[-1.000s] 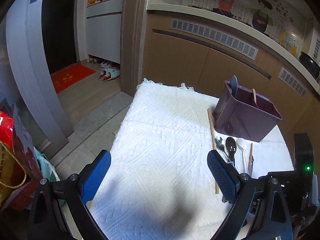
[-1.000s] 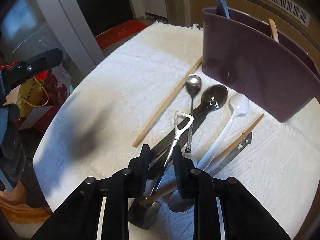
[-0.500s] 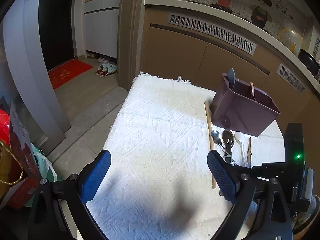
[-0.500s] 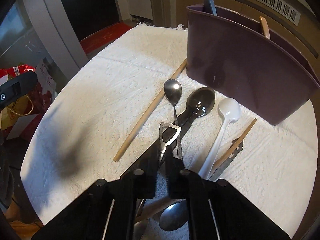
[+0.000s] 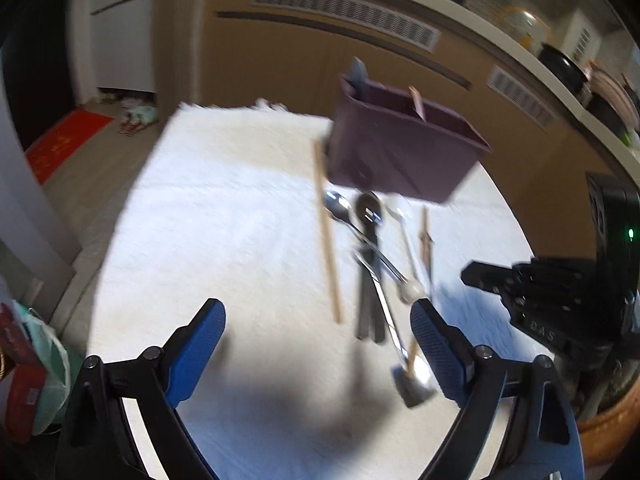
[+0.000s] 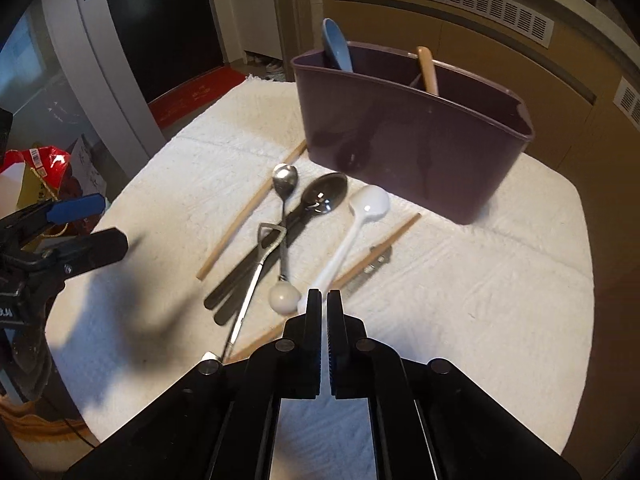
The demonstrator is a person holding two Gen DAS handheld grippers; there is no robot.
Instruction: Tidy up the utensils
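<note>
— On the white-towelled tabletop (image 6: 460, 280), what is nearest the lens?
— The right claw (image 6: 324, 300), its black fingers pressed together on nothing, tips over the handle end of the white spoon (image 6: 352, 232). At nine o'clock the left claw (image 5: 316, 340) hangs above the cloth, blue pads spread wide and closing, nothing between them.
— And the utensils?
— Fanned just beyond: a shovel-shaped spoon (image 6: 256, 264), a steel spoon with a round white knob (image 6: 285, 216), a dark ladle-spoon (image 6: 316, 204), the white spoon at one o'clock, and two wooden chopsticks (image 6: 248, 212), one at eleven o'clock and one crossing under the white spoon.
— Farthest back?
— At twelve o'clock, the purple caddy (image 6: 412, 140) stands upright, a blue spoon (image 6: 336, 48) in its left compartment, a wooden handle (image 6: 427, 70) at the divider.
</note>
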